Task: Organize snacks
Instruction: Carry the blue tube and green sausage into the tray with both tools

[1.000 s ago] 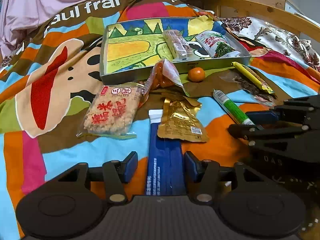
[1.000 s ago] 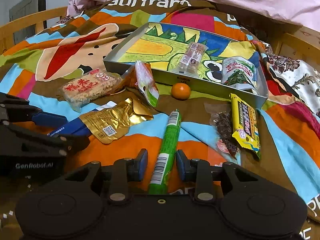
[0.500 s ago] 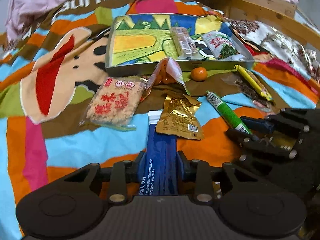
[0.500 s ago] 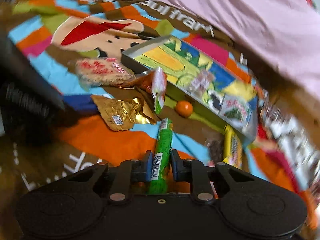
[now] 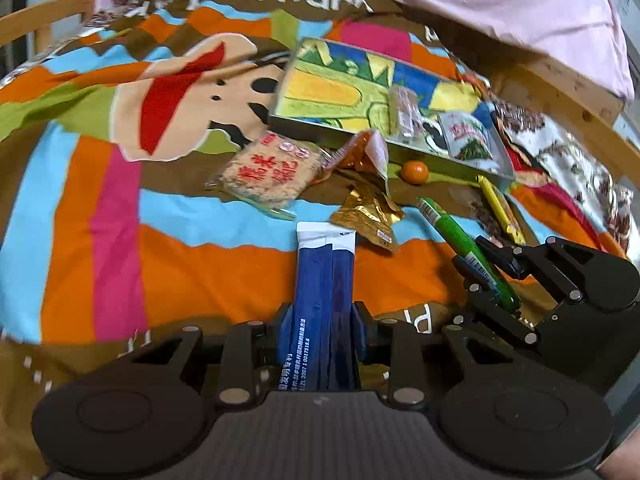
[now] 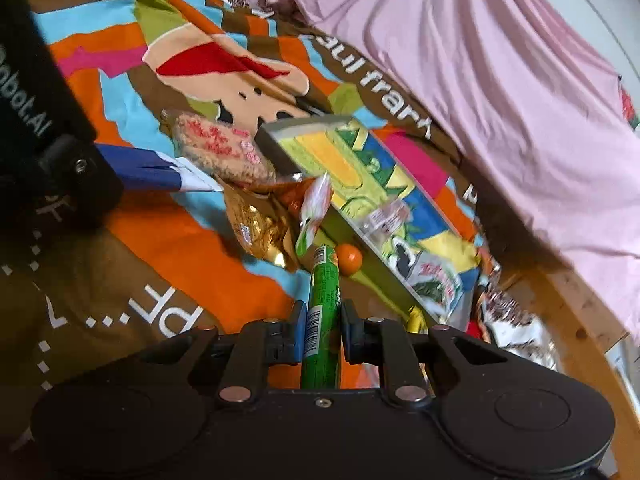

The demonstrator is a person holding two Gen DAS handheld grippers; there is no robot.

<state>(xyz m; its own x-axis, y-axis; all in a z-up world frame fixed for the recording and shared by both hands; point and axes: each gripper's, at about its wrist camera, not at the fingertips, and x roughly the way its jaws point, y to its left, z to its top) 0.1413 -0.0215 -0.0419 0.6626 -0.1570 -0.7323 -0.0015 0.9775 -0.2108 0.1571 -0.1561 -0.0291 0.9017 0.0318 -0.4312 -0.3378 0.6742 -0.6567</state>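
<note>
The blue packet (image 5: 322, 304) is now clamped between the fingers of the left gripper (image 5: 321, 326), which were apart one second ago. The green tube (image 6: 322, 312) is likewise gripped by the right gripper (image 6: 321, 330) and tilted off the blanket (image 5: 200, 272). The tray (image 5: 340, 92) lies further ahead.

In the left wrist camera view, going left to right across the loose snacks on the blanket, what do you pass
Rice cracker pack → blue packet held in the left gripper → gold pouch → small orange → green tube held in the right gripper.
</note>
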